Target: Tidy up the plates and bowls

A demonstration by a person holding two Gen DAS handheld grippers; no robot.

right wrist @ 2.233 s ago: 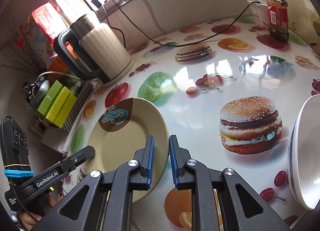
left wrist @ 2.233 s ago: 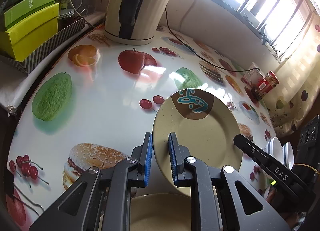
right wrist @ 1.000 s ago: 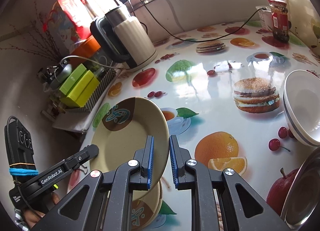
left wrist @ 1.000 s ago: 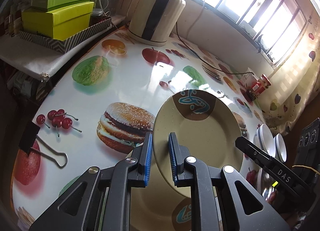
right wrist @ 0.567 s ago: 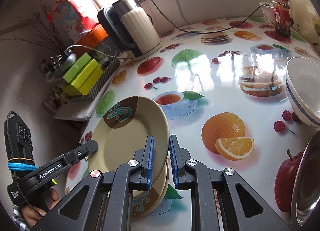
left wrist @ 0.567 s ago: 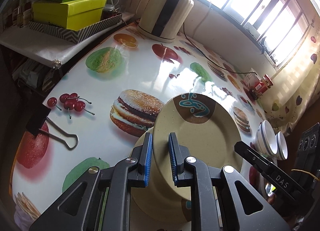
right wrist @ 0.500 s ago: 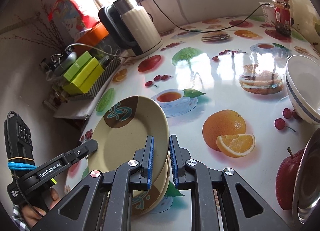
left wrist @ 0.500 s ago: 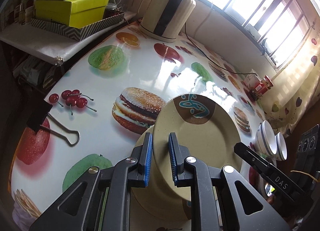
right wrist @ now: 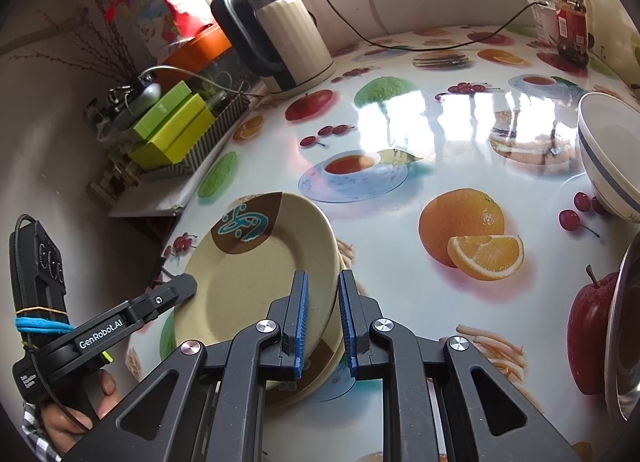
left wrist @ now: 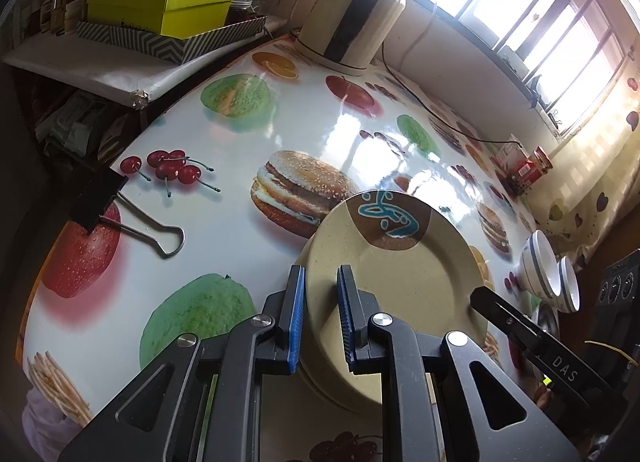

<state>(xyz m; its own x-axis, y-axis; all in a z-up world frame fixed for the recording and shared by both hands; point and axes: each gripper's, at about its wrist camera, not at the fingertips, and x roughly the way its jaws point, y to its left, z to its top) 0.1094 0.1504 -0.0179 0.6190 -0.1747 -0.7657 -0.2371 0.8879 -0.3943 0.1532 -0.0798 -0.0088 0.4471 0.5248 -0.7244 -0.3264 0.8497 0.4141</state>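
Both the left gripper (left wrist: 322, 314) and the right gripper (right wrist: 323, 320) stand clamped on opposite rims of the beige plate (right wrist: 260, 266), held tilted just over a matching plate (right wrist: 320, 374) near the table's (right wrist: 420, 222) front edge; uneven release could send it sliding off, or toward the white bowl (right wrist: 608, 150) farther right.

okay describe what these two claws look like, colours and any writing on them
Both are black, angular frames with silver pivot screws and ribbed blue pads. The left claw reads GenRobot.AI, with blue bands around its handle box. The right claw reads DAS.
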